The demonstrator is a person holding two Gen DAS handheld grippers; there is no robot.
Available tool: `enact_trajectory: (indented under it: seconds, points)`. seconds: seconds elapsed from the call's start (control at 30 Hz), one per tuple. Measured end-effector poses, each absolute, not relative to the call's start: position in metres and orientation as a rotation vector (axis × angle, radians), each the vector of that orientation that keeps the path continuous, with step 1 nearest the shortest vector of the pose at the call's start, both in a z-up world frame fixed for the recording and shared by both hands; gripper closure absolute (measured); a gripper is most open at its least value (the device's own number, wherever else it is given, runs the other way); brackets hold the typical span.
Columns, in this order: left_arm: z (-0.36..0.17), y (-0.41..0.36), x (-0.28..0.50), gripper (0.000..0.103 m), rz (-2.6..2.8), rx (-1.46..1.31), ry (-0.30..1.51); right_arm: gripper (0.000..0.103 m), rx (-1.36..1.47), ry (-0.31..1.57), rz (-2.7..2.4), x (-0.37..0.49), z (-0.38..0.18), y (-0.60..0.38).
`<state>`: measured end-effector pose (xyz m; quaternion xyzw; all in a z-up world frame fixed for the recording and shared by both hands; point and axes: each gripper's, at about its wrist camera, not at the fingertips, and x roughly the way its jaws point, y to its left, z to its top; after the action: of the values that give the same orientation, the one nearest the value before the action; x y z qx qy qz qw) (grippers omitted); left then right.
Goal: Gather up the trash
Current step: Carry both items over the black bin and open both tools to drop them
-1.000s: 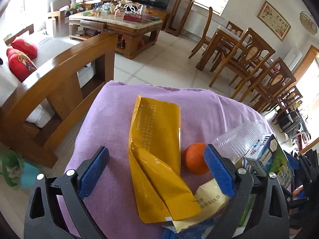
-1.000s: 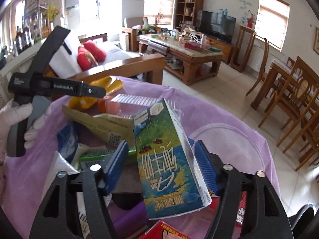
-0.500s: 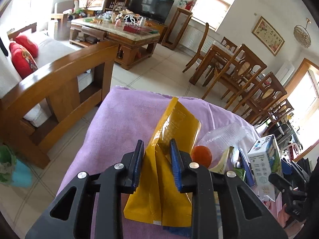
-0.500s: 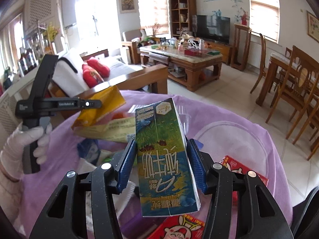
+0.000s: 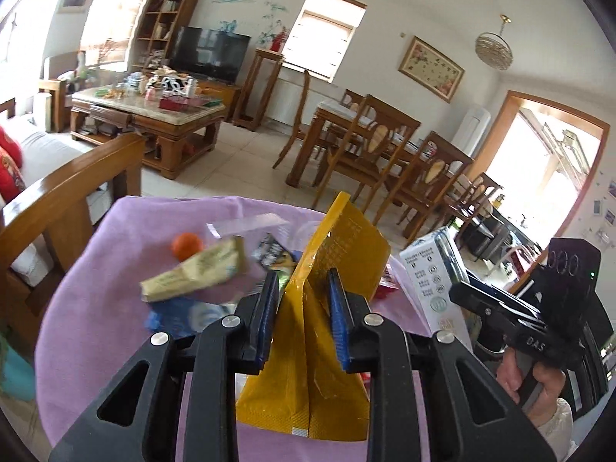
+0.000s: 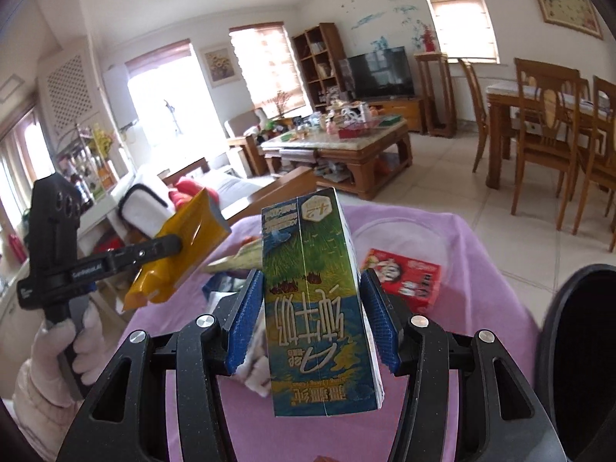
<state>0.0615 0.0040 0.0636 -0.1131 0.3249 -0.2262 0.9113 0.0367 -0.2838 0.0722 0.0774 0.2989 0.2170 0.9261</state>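
Observation:
My left gripper [image 5: 302, 292] is shut on a yellow foil bag [image 5: 338, 269] and holds it up above the purple-covered table [image 5: 96, 269]. It also shows in the right wrist view [image 6: 181, 254]. My right gripper [image 6: 312, 296] is shut on a green and blue milk carton [image 6: 312, 288], lifted off the table; the carton shows white-sided in the left wrist view [image 5: 435, 288]. On the table lie an orange [image 5: 186, 245], a pale yellow wrapper [image 5: 196, 275], a blue wrapper [image 5: 181, 313] and a red snack box [image 6: 404, 275].
A dark round bin rim [image 6: 577, 354] is at the right edge of the right wrist view. A clear plastic lid [image 6: 404, 238] lies on the cloth. A wooden sofa arm [image 5: 69, 192] stands left of the table, dining chairs [image 5: 365, 154] behind it.
Both grippers have risen and swung to the right with their loads. The yellow bag now hangs clear of the table, and the carton is held higher.

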Motion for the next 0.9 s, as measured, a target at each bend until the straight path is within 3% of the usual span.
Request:
enact_trajectory:
  seconds: [0.33, 0.53, 0.9]
  points:
    - [0.056, -0.208, 0.060, 0.077, -0.767, -0.146, 0.720, 0.050, 0.286, 0.560, 0.094, -0.036, 0.059, -0.501]
    - [0.025, -0.319, 0.075, 0.077, -0.867, -0.109, 0.804, 0.050, 0.361, 0.590, -0.018, -0.054, 0.021, -0.564]
    - [-0.025, -0.381, 0.099, 0.077, -0.790, -0.018, 0.937, 0.050, 0.369, 0.640, -0.040, -0.035, -0.020, -0.591]
